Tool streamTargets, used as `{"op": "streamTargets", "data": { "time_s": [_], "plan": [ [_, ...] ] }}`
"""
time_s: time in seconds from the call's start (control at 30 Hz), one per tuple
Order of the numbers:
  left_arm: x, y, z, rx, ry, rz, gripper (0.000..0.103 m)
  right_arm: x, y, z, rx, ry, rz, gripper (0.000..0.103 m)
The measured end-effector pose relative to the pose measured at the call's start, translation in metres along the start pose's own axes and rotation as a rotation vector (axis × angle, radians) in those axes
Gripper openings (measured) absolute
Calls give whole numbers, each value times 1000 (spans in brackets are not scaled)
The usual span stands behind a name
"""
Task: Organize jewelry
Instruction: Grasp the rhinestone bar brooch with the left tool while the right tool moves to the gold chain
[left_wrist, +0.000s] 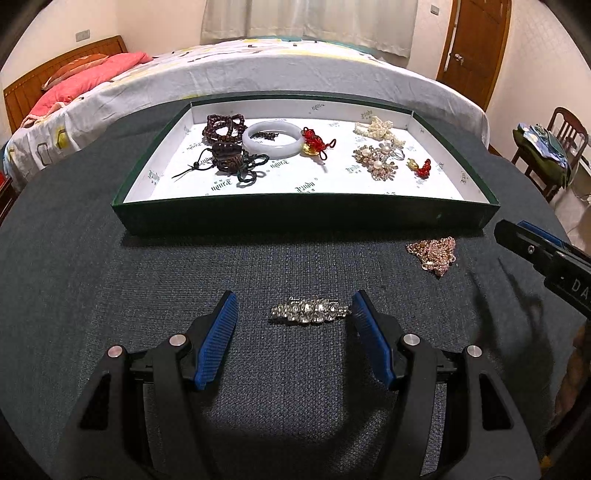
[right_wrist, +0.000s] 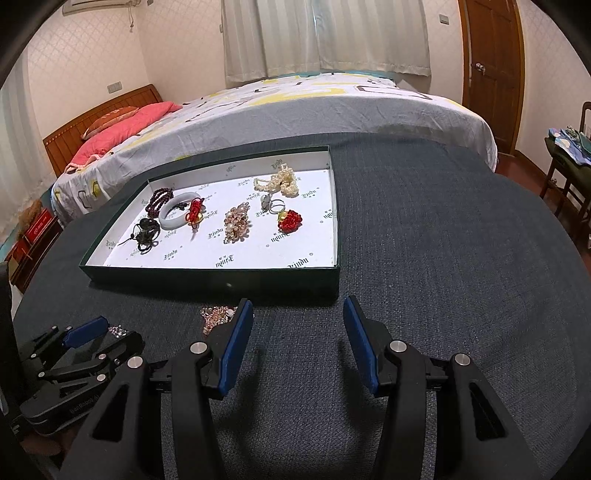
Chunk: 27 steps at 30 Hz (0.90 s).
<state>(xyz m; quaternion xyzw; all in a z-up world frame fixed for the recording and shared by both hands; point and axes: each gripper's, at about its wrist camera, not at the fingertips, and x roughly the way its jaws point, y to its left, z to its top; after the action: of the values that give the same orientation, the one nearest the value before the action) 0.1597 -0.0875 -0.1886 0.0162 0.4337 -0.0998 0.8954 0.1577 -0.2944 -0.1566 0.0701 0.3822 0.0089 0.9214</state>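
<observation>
From the left wrist, the left gripper (left_wrist: 293, 310) hangs spread over the dark tablecloth (left_wrist: 184, 266), a rhinestone clip (left_wrist: 310, 311) lying between its blue pads; the right-hand pad looks to be just at the clip's end, though contact is hard to judge. Beyond, the green tray (left_wrist: 303, 218) holds beads, a white bangle (left_wrist: 274, 137) and pearls, and a pink bead cluster (left_wrist: 434, 254) lies on the cloth outside it. From the right wrist, the right gripper (right_wrist: 298, 314) stands released over bare cloth, nothing between its pads; the clip is mostly hidden here, the cluster half hidden behind a pad.
</observation>
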Motion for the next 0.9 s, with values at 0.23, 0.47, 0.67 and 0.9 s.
{"op": "streamTargets", "data": {
  "time_s": [0.23,0.47,0.67,0.9],
  "plan": [
    [-1,-2,0,8,-3,-3,63,0,0,0,0,2,0,50],
    [1,-3,-1,28,-1,7,63,2,1,-2,-3,5,-2,50],
    [2,-1,1,51,-7,5,44,2,1,-2,-4,6,-3,50],
    [-1,5,2,54,-23,6,43,6,9,-3,-20,16,7,50]
  ]
}}
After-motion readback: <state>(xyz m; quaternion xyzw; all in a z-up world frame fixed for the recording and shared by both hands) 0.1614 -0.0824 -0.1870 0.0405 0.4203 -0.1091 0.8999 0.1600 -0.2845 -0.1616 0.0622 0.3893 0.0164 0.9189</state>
